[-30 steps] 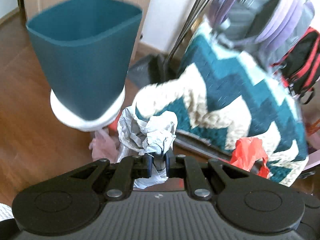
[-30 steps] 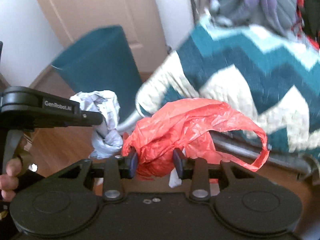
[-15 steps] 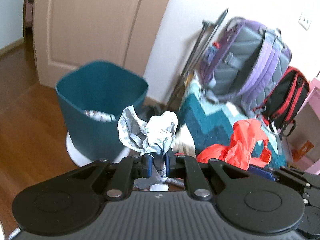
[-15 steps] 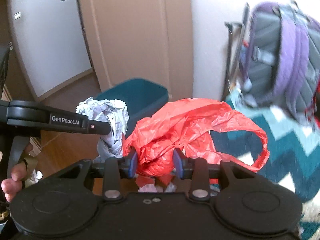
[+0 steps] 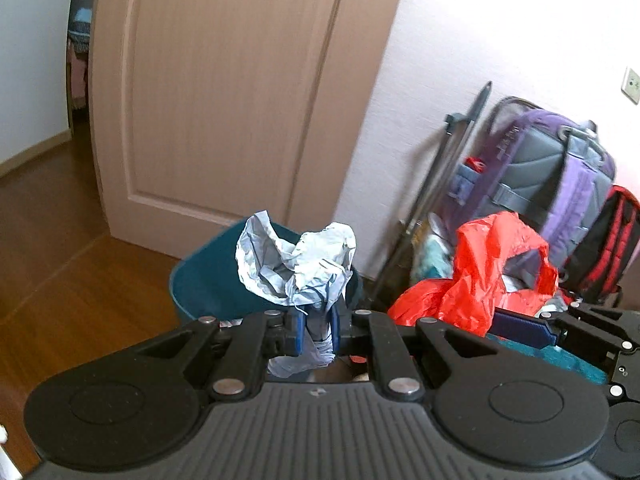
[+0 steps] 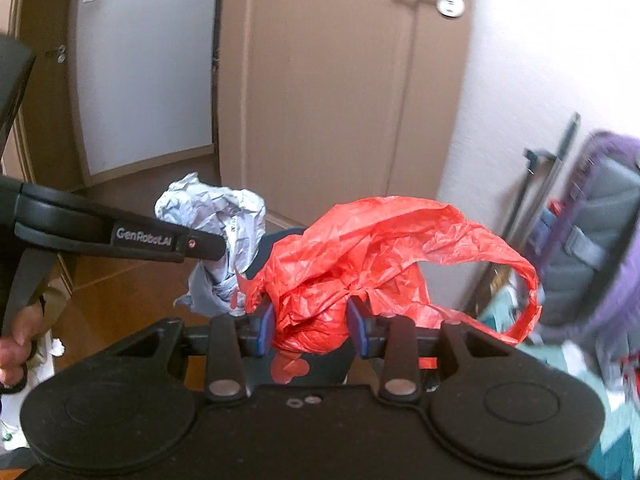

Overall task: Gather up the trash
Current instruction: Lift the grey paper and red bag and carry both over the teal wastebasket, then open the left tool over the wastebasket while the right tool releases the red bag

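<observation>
My left gripper (image 5: 315, 330) is shut on a crumpled grey-white paper wad (image 5: 294, 264), held up in front of a dark teal trash bin (image 5: 208, 288) that stands on the wood floor by the door. In the right wrist view my right gripper (image 6: 311, 327) is shut on a bunched red plastic bag (image 6: 360, 264), whose loop handle hangs off to the right. The red bag (image 5: 480, 276) also shows at the right of the left wrist view. The paper wad (image 6: 222, 236) and the left gripper's side show at the left of the right wrist view, level with the bag.
A beige door (image 5: 224, 92) stands behind the bin. A purple and grey backpack (image 5: 552, 176), a black and red bag (image 5: 612, 240) and folded metal poles (image 5: 440, 200) lean on the white wall at the right. A person's hand (image 6: 16, 340) holds the left gripper's handle.
Both grippers have risen and tilted up with their trash still gripped. The bin has dropped from filling the upper left to a small patch behind the paper wad; the teal zigzag blanket has left view.
</observation>
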`<action>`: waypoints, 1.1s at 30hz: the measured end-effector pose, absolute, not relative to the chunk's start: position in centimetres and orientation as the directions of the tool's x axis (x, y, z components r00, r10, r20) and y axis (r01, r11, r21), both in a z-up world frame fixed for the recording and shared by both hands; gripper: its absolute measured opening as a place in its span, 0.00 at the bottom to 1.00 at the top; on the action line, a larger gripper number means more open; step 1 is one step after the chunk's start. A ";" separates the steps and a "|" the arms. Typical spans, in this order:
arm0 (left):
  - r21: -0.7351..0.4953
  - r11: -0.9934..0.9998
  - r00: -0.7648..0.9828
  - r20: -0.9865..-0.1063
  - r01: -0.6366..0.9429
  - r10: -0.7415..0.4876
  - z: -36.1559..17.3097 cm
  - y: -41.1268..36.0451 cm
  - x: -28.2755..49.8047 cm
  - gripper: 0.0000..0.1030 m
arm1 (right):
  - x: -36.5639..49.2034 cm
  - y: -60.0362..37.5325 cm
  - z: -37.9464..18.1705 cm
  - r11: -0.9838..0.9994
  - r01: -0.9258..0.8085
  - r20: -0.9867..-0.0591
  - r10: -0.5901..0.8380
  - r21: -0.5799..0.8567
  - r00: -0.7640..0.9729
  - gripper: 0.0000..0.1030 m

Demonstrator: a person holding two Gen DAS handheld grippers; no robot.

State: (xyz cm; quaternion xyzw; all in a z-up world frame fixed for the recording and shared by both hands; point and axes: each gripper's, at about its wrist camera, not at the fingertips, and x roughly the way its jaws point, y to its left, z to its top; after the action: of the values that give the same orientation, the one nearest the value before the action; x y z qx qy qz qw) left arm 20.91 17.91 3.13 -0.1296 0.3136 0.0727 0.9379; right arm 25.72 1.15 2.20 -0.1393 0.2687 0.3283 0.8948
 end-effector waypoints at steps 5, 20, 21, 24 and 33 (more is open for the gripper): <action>-0.176 0.955 0.782 -0.619 -0.237 0.080 2.4 20.6 24.1 0.12 | 28.3 4.7 0.8 0.719 -0.687 -0.589 0.511 -0.107 0.626 0.35; -0.140 0.951 0.673 -0.735 -0.277 0.088 -5.1 25.2 32.8 0.12 | 33.7 11.3 -8.5 0.642 -0.742 -0.707 0.431 -0.196 0.560 0.36; -0.134 0.953 0.662 -0.745 -0.273 0.085 -5.8 25.1 33.3 0.12 | 33.7 11.5 -9.0 0.632 -0.747 -0.713 0.425 -0.208 0.558 0.36; -0.119 0.956 0.636 -0.767 -0.268 0.082 -7.4 24.7 34.0 0.12 | 33.7 12.1 -10.3 0.606 -0.756 -0.727 0.400 -0.246 0.557 0.37; -0.119 0.953 0.574 -0.816 -0.279 0.066 -10.8 24.1 34.9 0.12 | 33.2 11.4 -12.0 0.592 -0.772 -0.771 0.371 -0.232 0.517 0.41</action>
State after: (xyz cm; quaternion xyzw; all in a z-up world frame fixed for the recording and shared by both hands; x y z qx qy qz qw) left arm 34.89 24.07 -10.80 -0.1182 0.4512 0.0981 0.8791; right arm 33.24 11.39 -12.05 -0.2882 0.3474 0.3477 0.8218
